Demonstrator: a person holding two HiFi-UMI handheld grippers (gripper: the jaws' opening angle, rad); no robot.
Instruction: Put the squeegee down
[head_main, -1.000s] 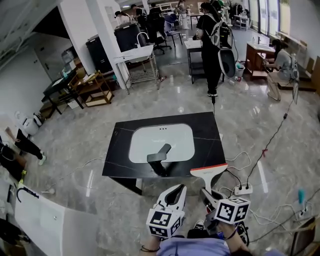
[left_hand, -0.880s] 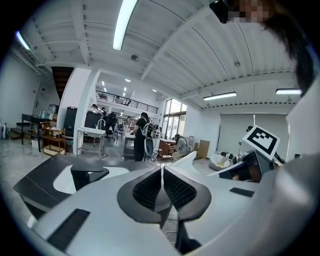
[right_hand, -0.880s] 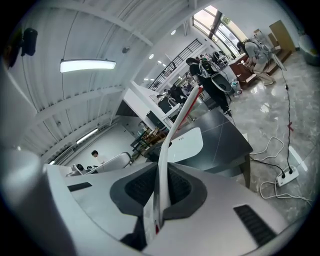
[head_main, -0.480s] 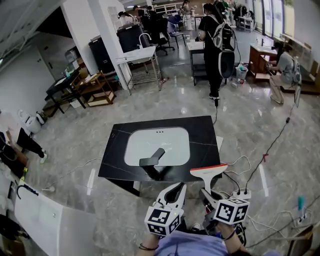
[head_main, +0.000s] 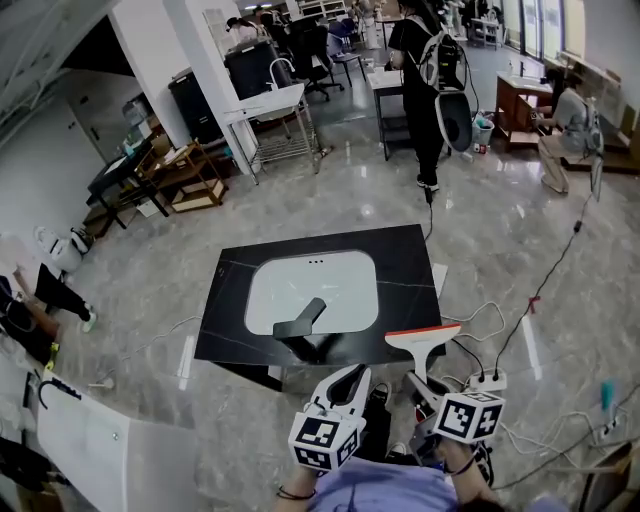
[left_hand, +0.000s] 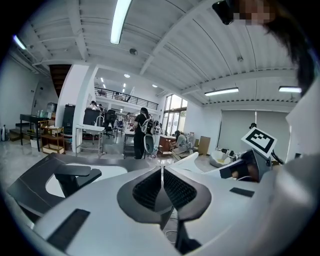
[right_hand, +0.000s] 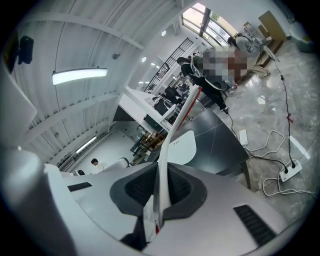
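Person with two handheld grippers, standing at the near side of a black table (head_main: 402, 268). The right gripper (head_main: 420, 384) is clamped narrowly on the white handle of the squeegee (head_main: 424, 342). In the right gripper view the handle (right_hand: 166, 159) runs straight up between the two pads, which press on it from either side. The orange-edged blade is at the far end, carried crosswise in the air. From above, the blade lies over the table's near right corner; whether it touches the top cannot be told. The left gripper (head_main: 352, 378), just beside the right one, has its jaws drawn together with nothing between them, as the left gripper view (left_hand: 162, 186) confirms.

Set into the table is a white sink basin (head_main: 338, 282) with a black faucet (head_main: 300, 321) at its near edge. A white power strip (head_main: 489, 380) and loose cables lie on the marble floor (head_main: 500, 240) to the right of the table.
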